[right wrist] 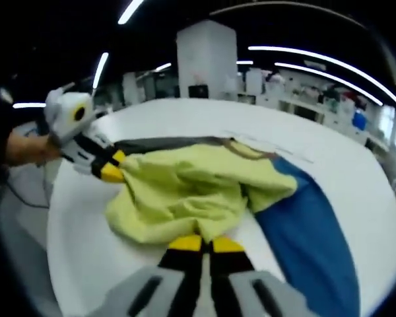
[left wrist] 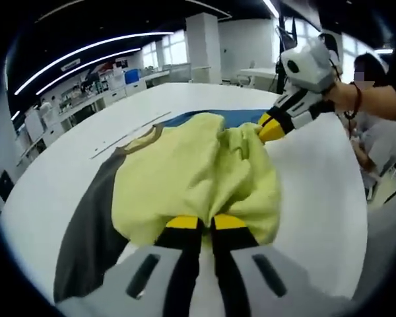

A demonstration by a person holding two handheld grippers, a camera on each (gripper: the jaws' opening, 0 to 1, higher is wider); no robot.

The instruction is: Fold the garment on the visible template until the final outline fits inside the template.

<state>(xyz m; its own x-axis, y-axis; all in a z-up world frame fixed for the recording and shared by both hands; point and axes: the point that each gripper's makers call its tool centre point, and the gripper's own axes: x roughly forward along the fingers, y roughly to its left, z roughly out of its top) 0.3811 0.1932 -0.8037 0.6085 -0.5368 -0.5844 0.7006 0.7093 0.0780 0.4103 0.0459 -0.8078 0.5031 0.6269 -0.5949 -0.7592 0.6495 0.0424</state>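
- Yellow garment [left wrist: 198, 175] lies bunched in the left gripper view on a white tabletop [left wrist: 317, 191], over a template whose grey part [left wrist: 92, 224] shows on one side and whose blue part [left wrist: 241, 117] shows beyond the cloth.
- Left tongs [left wrist: 206, 222] have their yellow tips pressed together at the garment's near edge, pinching it.
- Right tongs [left wrist: 267, 129] come in from the far side, held by a hand [left wrist: 343, 96], with the tips at the cloth; whether they close on it is hard to tell from here.
- Room behind: a lab with benches, windows, a white pillar and ceiling light strips; a seated person is cut off at the edge.
- Garment [right wrist: 191, 191] in the right gripper view lies crumpled on the tabletop [right wrist: 86, 251], with the template's blue part [right wrist: 310, 238] alongside and the grey part [right wrist: 165, 143] beyond.
- Right tongs [right wrist: 206, 244] are closed on the near hem.
- Left tongs [right wrist: 115, 168] grip the far edge; the holding arm is cut off by the frame.
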